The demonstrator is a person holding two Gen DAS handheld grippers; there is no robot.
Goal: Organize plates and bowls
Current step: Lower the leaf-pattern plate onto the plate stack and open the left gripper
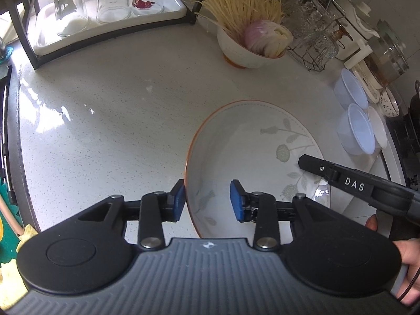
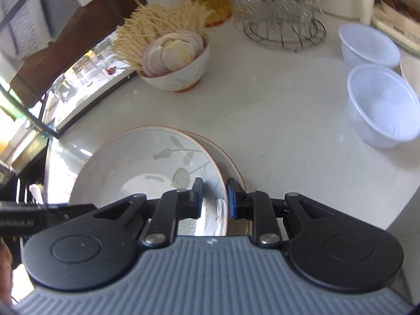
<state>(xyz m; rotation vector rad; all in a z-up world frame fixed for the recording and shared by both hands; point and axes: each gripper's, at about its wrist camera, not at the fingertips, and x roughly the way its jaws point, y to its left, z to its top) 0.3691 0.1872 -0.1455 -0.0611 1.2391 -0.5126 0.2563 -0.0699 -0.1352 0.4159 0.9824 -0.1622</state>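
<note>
A cream plate [image 1: 249, 144] [image 2: 131, 162] with an orange rim and a leaf pattern lies on a second, like plate [image 2: 223, 155], which peeks out at its right. My left gripper [image 1: 209, 201] is open over the plate's left rim, one blue pad outside it and the other well inside, clear of the wall. My right gripper [image 2: 214, 198] straddles the right rim with a narrow gap. Its outer pad is against the rim and its inner pad stands a little off it, so it is open. One of its fingers [image 1: 315, 168] reaches in from the right in the left wrist view.
A bowl [image 1: 249, 55] [image 2: 178, 76] of enoki mushrooms and sliced onion stands behind the plates. Clear plastic bowls [image 1: 354, 131] [image 2: 380, 110] sit at the right. A white tray [image 1: 173, 13] holding upturned glasses is at the back left, a wire basket [image 2: 283, 34] of glassware behind.
</note>
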